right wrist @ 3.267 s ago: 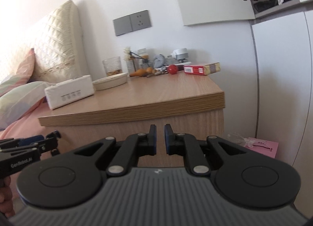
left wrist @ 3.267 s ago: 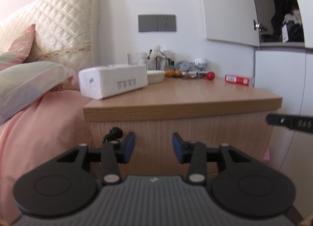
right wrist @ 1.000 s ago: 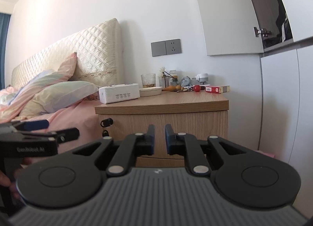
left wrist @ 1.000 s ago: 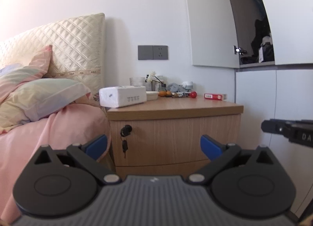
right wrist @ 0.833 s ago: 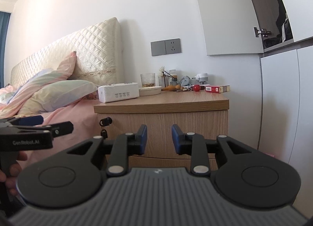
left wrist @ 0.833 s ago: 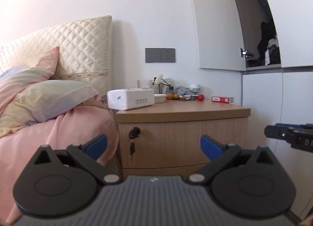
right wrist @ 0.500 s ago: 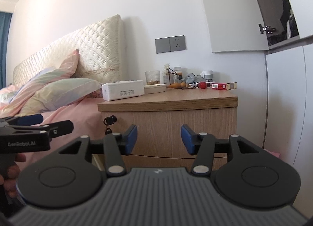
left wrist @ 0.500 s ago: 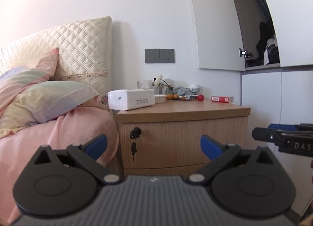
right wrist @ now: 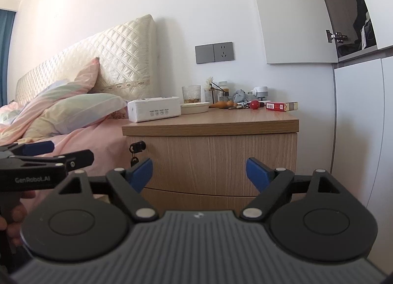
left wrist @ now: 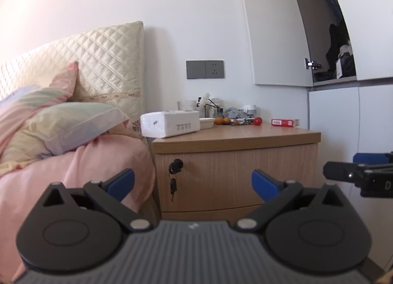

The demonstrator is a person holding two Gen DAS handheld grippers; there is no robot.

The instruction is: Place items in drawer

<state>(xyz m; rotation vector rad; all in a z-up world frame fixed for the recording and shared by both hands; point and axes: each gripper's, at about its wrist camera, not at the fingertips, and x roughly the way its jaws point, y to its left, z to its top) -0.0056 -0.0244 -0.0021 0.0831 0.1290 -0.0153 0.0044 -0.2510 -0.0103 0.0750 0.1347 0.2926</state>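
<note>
A wooden nightstand (left wrist: 235,136) stands beside the bed, its drawer (left wrist: 233,178) closed, with a key in the lock (left wrist: 175,166). On top sit a white tissue box (left wrist: 170,123), a red box (left wrist: 285,122), a red ball (left wrist: 257,120) and small clutter. The same drawer (right wrist: 216,158), tissue box (right wrist: 154,108) and red box (right wrist: 281,106) show in the right wrist view. My left gripper (left wrist: 192,184) is open and empty, well back from the drawer. My right gripper (right wrist: 199,173) is open and empty, also well back.
A bed with pink bedding (left wrist: 81,161) and pillows lies left of the nightstand. White cabinet doors (left wrist: 348,124) stand to its right, with an open upper door (left wrist: 275,38). The left gripper (right wrist: 46,163) shows at the left of the right wrist view.
Both grippers have pulled back from the nightstand. The right gripper has gone from shut to wide open. The left gripper opened earlier and stays open.
</note>
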